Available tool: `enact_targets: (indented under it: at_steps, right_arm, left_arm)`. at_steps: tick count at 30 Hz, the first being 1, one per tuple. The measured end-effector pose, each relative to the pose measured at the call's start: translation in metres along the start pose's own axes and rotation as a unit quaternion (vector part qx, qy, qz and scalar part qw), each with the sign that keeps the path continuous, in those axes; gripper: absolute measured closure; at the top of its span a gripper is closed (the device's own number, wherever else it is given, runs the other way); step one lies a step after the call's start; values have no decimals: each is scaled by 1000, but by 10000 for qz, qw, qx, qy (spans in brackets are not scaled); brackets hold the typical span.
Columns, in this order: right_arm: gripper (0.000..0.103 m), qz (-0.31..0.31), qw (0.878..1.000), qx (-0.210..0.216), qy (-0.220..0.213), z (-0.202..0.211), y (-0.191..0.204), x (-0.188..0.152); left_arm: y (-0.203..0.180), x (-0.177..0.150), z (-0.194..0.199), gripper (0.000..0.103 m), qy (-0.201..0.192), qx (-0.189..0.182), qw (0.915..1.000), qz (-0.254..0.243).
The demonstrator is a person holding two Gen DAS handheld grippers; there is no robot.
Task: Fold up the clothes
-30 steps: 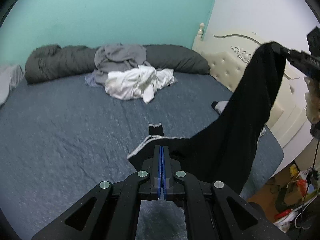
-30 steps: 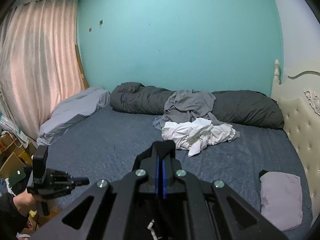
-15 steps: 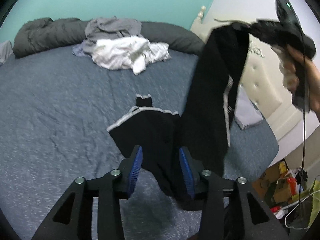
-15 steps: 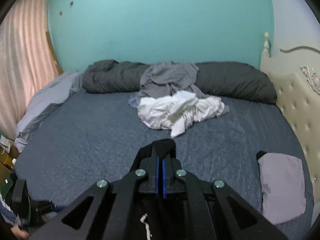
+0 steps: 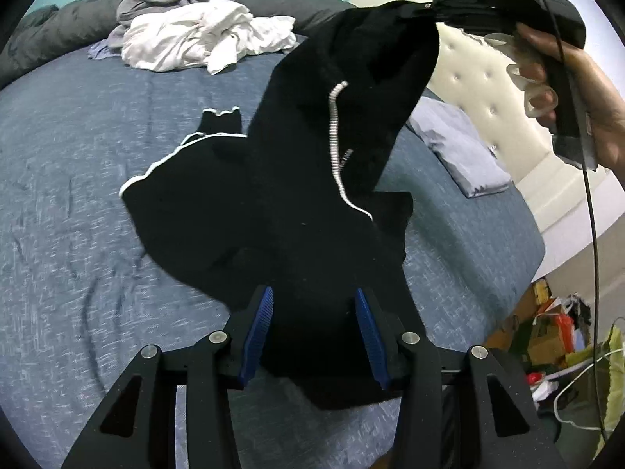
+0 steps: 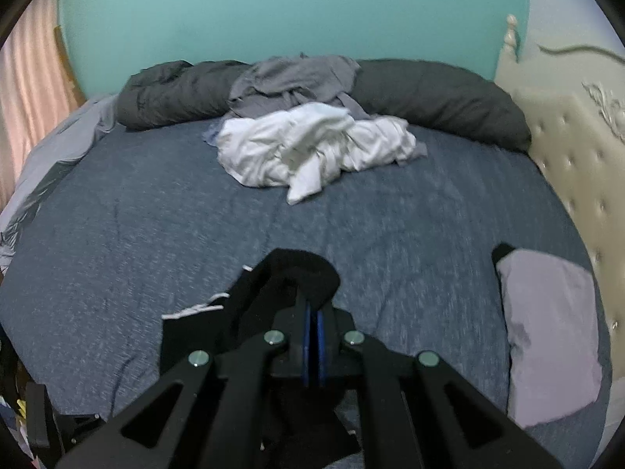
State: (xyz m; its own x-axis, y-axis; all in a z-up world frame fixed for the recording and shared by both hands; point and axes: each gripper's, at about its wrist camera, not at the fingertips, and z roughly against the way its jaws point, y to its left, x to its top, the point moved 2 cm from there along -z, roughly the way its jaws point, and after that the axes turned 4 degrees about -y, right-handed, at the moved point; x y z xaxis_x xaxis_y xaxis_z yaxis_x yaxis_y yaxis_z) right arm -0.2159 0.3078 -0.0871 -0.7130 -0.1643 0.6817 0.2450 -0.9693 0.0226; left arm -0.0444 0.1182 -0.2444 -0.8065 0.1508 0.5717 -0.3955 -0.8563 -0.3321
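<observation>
A black garment with white trim (image 5: 297, 195) lies partly spread on the blue bed (image 5: 58, 195), its right part lifted. My left gripper (image 5: 314, 332) is open just above the bed. The garment's near edge lies loosely between its blue pads (image 5: 258, 332), which do not press on it. In the left wrist view my right gripper (image 5: 429, 6), held by a hand (image 5: 597, 90) at the upper right, is shut on the raised end of the garment. The right wrist view shows its jaws (image 6: 312, 312) closed, with black cloth (image 6: 297, 273) bunched over them.
A pile of white and grey clothes (image 6: 312, 148) lies at the far side of the bed, against a rolled dark duvet (image 6: 429, 90). A folded lilac item (image 6: 547, 332) sits by the cream tufted headboard (image 6: 578, 156). Clutter covers the floor off the bed's right edge (image 5: 554, 332).
My left gripper has opened and let go of the black garment. Both grippers have come down toward the bed, and more of the garment now rests on it.
</observation>
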Motion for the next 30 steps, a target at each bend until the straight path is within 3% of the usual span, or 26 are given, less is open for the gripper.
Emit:
enact_targets:
  at_steps: [7,9,12,18,25,30]
  right_arm:
    - [100,-275,9994,198,-49,2,-29,-19]
    - [100,-299,9991,274,-83,6,-31,-21]
    - [100,-285,9989,362,-126,12,-29,-23]
    - [100,-252,9975,589,-290,28,-21,-18]
    - [100,-260,9950,864,-428,35,-5,-9]
    - [100,-110,9956,904,-241,17,10,-19]
  left_arm:
    - [8,-2,-28,52,199,197,9996,17]
    - [7,-4,-33,86,195,197,9996,-99]
    - [3,-5,-34,93,169,193,9992,-302]
    - [32,5,-3,96,-154,301,9993,-181]
    - [115,48,54,96,-647,803,9940,362]
    - [152,56,57,92,-464,1109,9906,654]
